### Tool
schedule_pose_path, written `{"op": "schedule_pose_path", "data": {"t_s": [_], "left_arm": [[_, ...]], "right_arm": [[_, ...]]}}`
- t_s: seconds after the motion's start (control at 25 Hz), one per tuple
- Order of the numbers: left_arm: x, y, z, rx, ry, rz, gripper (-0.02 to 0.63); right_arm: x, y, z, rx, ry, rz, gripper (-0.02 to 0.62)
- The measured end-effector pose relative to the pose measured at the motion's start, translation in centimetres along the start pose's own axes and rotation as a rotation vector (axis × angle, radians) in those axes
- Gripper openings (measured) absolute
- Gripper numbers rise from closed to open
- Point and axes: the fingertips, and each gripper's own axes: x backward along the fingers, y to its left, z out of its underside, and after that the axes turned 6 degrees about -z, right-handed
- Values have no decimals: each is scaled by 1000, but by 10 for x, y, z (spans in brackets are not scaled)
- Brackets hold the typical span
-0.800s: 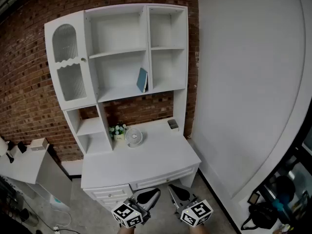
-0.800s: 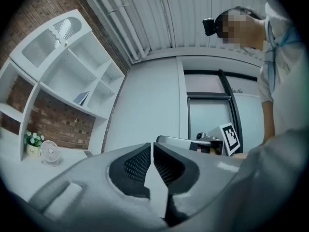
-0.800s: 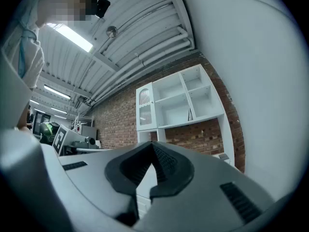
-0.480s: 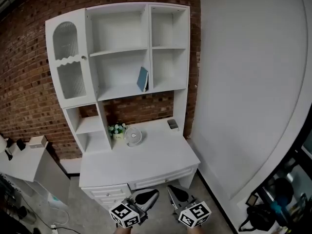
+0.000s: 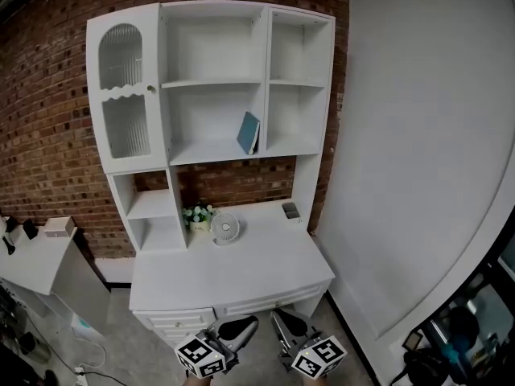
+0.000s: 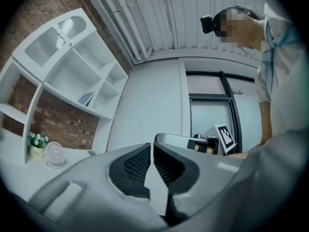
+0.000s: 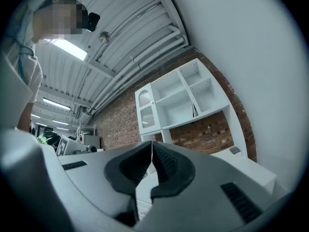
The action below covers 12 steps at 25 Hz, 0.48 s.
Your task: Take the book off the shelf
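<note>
Head view: the blue book (image 5: 249, 133) leans on the divider of the shelf (image 5: 201, 153), above the counter (image 5: 241, 268). Reaching seems not yet begun: left gripper (image 5: 240, 330) and right gripper (image 5: 286, 326) hang low, fingers clenched, empty. Next, one must rise and unclench. The book's cover is unreadable

Head view | shelf unit (image 5: 217, 95) now sits further right, looking more upright | book (image 5: 249, 133) shifts right with it | left gripper (image 5: 241, 328) and right gripper (image 5: 287, 325) sink slightly toward bottom edge
</note>
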Motion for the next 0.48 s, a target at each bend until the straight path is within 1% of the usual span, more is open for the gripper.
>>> {"op": "schedule_pose_path", "data": {"t_s": [0.16,0.32,0.48], "left_arm": [[16,31,-8,6,-12,-21,23],[24,60,-20,6,-39,-25,23],[36,85,-31,8,-63,-20,23]], "right_arm": [[-30,5,9,-7,38,7,17],[-59,7,10,8,52,3,18],[-84,11,10,2,54,36,18]]}}
